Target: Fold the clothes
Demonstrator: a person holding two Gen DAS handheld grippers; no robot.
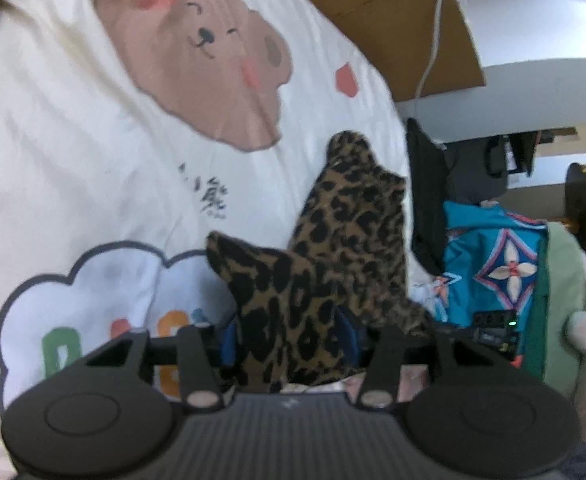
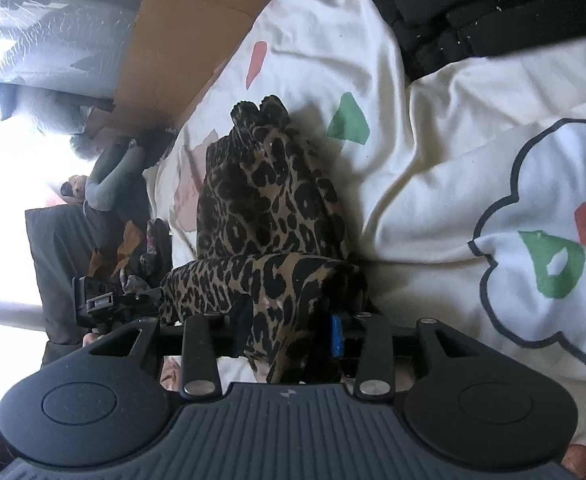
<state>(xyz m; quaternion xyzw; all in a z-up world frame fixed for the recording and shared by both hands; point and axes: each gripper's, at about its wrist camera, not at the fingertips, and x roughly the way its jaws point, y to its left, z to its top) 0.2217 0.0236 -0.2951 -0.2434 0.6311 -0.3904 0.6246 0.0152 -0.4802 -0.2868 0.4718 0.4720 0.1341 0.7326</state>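
Cream bedspread (image 1: 73, 128) fills most of both views: printed with a big brown bear face (image 1: 197, 56), a white cloud shape (image 2: 553, 240) with coloured letters, and scattered red and green patches. It is rumpled into soft folds near the cloud in the right wrist view.

Cardboard box (image 1: 393, 12) stands past the far edge of the bedspread, flaps open; contents cannot be made out. White cable (image 1: 433, 40) hangs across its front. Pale wall behind, glare strong at the left side of the right wrist view.

Pile of other clothes sits off the bedspread's edge: a teal patterned cloth (image 1: 493, 264), dark garments (image 1: 429, 184) above it, a green cloth just beside it. A person's fingers (image 1: 585, 332) show at the right margin of the left wrist view.

Leopard-print garment (image 1: 333, 248) lies on the bedspread, bunched and partly folded over itself, running away from both cameras. One doubled flap lies crosswise nearest the right gripper.

Left gripper (image 1: 289, 340): jaws partway apart, blue pads either side of the near end of the leopard cloth, which sits between them; pads look clear of a firm pinch.

Right gripper (image 2: 289, 332): jaws likewise partway apart, leopard cloth bulging loosely between the blue pads, not clamped.

Other gripper's black body (image 2: 93, 300) shows beside the garment's left side in the right wrist view.
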